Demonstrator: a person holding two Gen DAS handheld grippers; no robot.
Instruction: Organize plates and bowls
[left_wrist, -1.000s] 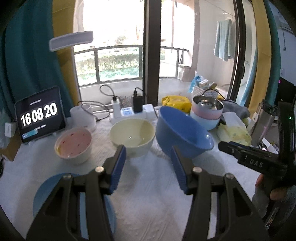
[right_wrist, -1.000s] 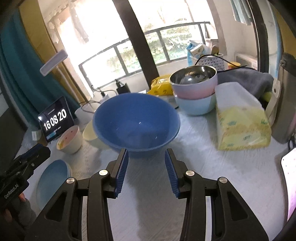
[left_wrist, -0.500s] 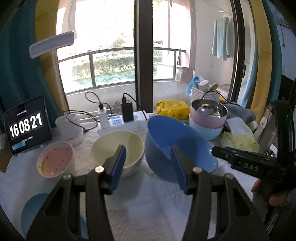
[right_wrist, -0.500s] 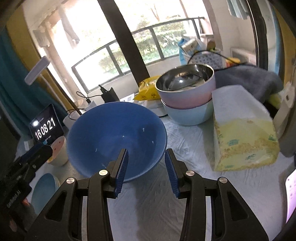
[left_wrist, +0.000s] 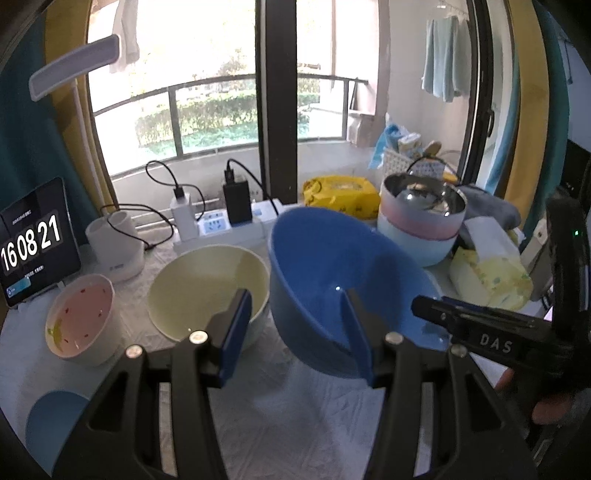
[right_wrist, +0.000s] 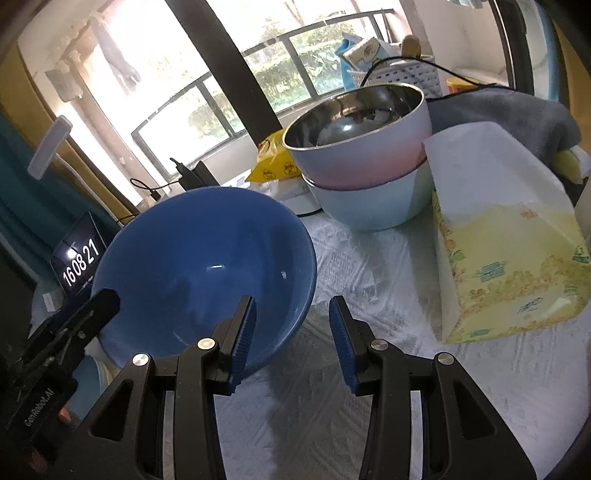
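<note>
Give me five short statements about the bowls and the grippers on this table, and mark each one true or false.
1. The blue bowl is empty. True.
2. The steel-lined pink bowl sits nested in a light blue bowl. True.
3. The right gripper is clamped on the tissue pack. False: it is open, holding nothing, one finger over the blue bowl's rim.
4. The cream bowl is stacked inside the blue bowl. False: it stands beside it.
5. The left gripper is open, holding nothing. True.
</note>
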